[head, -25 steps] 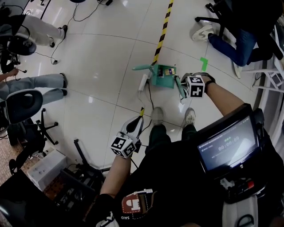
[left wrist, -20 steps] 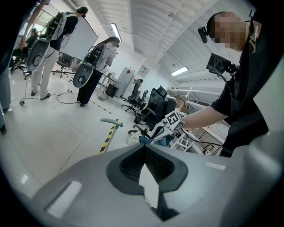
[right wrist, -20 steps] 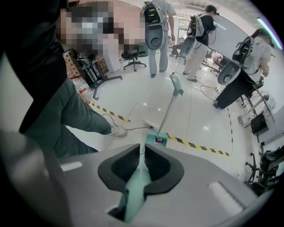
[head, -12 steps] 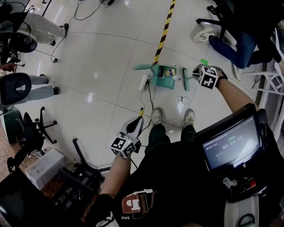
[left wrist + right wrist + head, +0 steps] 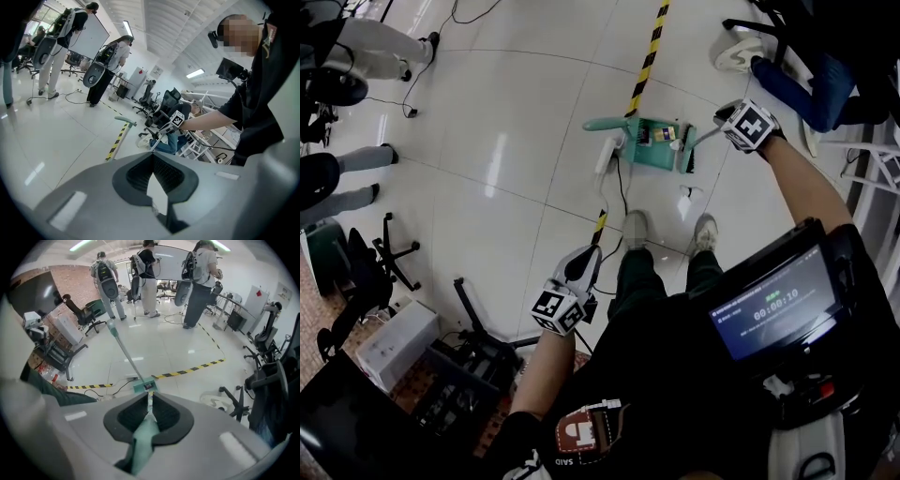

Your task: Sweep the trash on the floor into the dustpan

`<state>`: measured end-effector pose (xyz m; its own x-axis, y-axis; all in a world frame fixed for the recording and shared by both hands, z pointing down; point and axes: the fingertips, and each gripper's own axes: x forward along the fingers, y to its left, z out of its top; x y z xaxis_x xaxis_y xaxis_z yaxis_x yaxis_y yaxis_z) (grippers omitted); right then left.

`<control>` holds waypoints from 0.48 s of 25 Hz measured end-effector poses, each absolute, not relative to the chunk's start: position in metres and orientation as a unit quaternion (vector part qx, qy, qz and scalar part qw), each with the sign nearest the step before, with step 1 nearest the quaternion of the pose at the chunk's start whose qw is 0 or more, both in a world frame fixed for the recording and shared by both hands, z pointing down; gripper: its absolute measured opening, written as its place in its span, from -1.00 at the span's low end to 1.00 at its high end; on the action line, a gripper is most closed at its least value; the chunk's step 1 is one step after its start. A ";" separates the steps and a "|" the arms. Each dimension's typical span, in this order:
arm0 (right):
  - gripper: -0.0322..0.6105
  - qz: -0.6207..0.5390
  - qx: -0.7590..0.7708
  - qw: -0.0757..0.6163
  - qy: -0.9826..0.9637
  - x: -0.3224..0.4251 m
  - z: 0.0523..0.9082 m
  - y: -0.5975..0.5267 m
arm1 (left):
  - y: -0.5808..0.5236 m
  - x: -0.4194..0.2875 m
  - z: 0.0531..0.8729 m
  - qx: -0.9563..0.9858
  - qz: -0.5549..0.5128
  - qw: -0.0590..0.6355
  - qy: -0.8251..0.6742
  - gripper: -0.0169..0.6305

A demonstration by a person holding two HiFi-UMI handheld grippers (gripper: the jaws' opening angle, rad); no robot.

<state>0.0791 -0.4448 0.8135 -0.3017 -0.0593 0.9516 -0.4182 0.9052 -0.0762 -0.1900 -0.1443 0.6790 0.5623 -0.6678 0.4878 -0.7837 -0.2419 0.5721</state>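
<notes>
A green dustpan [image 5: 654, 152] lies on the white floor ahead of my feet, small colourful trash [image 5: 657, 135] in it, its long handle [image 5: 604, 124] pointing left. The green broom head [image 5: 686, 156] rests against the pan's right side. My right gripper [image 5: 721, 122] is shut on the broom handle [image 5: 146, 433]; the dustpan [image 5: 145, 386] and its upright handle show beyond its jaws [image 5: 150, 400]. A white scrap [image 5: 687, 192] lies on the floor near the broom. My left gripper [image 5: 580, 265] hangs by my left leg, jaws together, nothing held [image 5: 152, 157].
Yellow-black tape [image 5: 651, 47] runs across the floor past the pan. A white power strip [image 5: 607, 155] and its cable lie left of the pan. Office chairs [image 5: 356, 272] and boxes stand at left. People stand at far left, and a seated person [image 5: 806, 80] is at right.
My right gripper has carried the broom away from my body and to the right; the broom head now sits beside the dustpan. The left gripper has stayed put.
</notes>
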 end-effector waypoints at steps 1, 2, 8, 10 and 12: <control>-0.81 0.153 0.142 0.568 -0.796 0.071 0.818 -0.443 | -0.144 -0.192 0.681 0.783 0.072 0.408 -0.464 -0.95; -0.81 0.147 0.136 0.564 -0.801 0.062 0.821 -0.441 | -0.144 -0.194 0.683 0.782 0.072 0.409 -0.465 -0.95; -0.84 0.124 0.133 0.516 -0.837 0.026 0.810 -0.444 | -0.142 -0.200 0.686 0.779 0.070 0.410 -0.469 -0.95; -0.85 0.124 0.134 0.502 -0.845 0.019 0.800 -0.444 | -0.141 -0.199 0.689 0.779 0.072 0.411 -0.469 -0.95; -0.85 0.118 0.128 0.499 -0.849 0.020 0.798 -0.442 | -0.140 -0.197 0.689 0.779 0.073 0.411 -0.468 -0.95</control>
<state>0.0204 -0.4422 0.7984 -0.4689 -0.0988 0.8777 -0.3342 0.9397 -0.0727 -0.1974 -0.1401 0.6895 0.5520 -0.6687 0.4981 -0.7888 -0.2251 0.5719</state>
